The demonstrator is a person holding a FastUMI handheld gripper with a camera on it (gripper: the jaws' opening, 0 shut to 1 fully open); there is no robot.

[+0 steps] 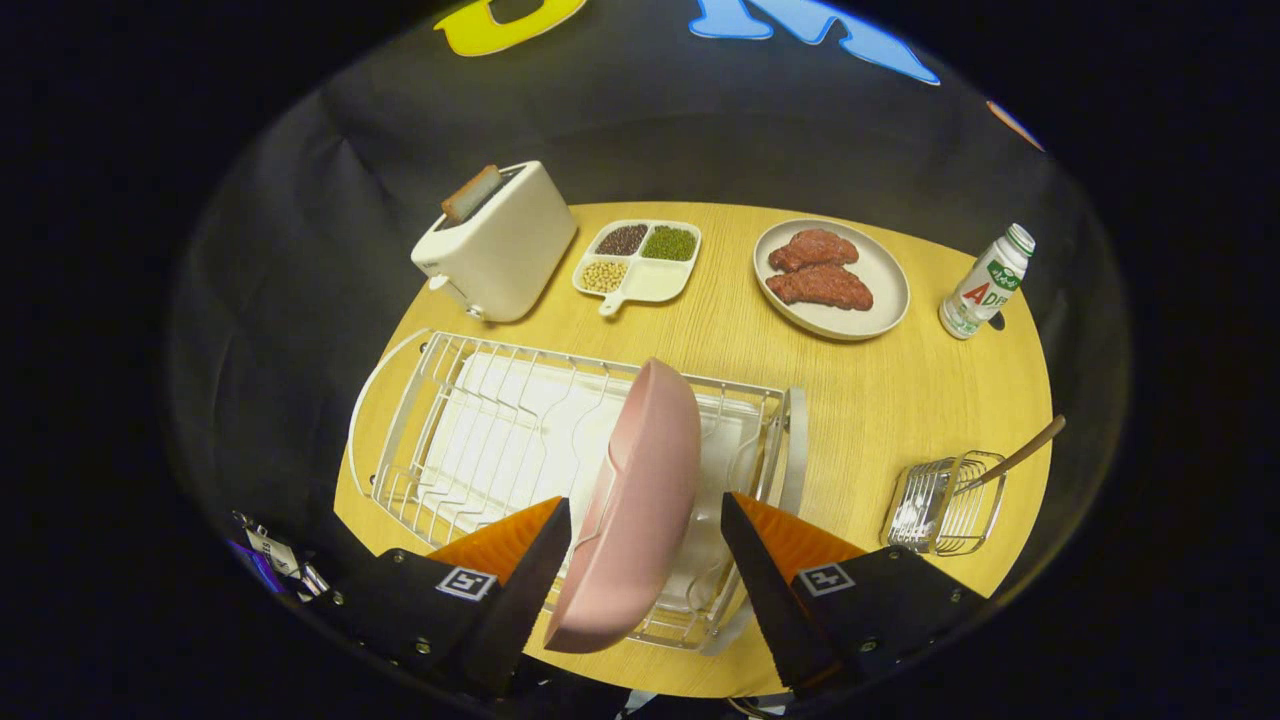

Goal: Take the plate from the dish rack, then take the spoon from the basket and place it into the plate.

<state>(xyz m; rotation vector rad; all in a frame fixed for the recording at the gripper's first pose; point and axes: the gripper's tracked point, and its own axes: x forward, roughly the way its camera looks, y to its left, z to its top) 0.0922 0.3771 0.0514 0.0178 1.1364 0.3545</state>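
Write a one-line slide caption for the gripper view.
Open gripper straddles the upright pink plate in the dish rack; spoon waits in the basket.

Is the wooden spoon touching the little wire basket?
Touching. The gripper view shows the wooden spoon standing inside the wire basket, its handle leaning on the rim. The gripper is open around the pink plate.

My one camera rides the claw (pixel 645 560), looking forward and down along its parted fingers, close over the counter (pixel 870 400) toward the booth wall.
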